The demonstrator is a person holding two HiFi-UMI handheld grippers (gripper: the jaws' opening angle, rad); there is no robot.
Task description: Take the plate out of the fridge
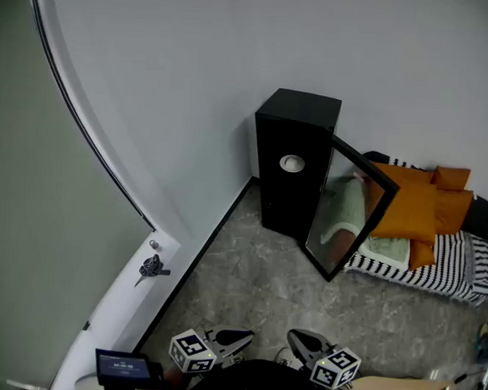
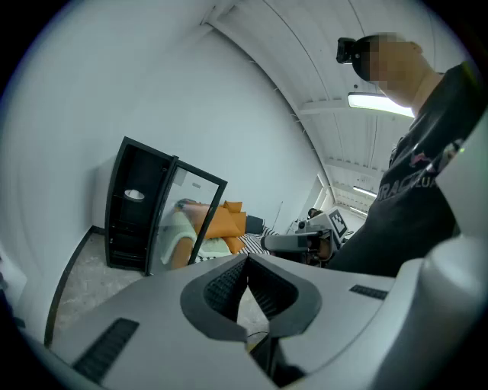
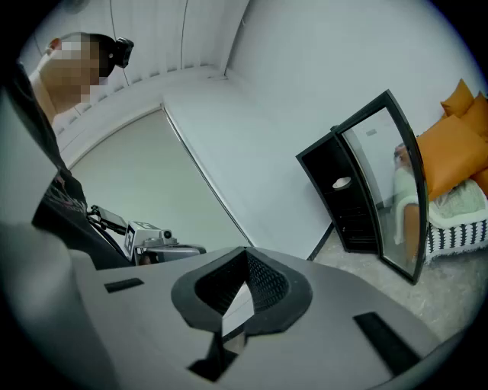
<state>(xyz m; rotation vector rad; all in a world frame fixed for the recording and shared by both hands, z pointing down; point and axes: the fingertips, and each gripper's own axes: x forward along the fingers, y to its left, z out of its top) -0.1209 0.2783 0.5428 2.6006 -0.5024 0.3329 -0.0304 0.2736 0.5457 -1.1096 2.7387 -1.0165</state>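
A small black fridge [image 1: 296,156] stands against the white wall with its glass door [image 1: 351,211] swung open to the right. A white plate [image 1: 292,162] lies on an upper shelf inside. It also shows in the left gripper view, plate [image 2: 134,195], and the right gripper view, plate [image 3: 341,183]. Both grippers hang low by the person's body, well short of the fridge. My left gripper [image 1: 241,337] [image 2: 245,260] is shut and holds nothing. My right gripper [image 1: 297,337] [image 3: 245,253] also has its tips together, with nothing between them.
A low couch [image 1: 433,265] with a striped cover and orange cushions [image 1: 415,208] lies right of the fridge, behind the open door. A white door with a dark handle [image 1: 151,267] runs along the left. Grey stone floor [image 1: 257,287] stretches between me and the fridge.
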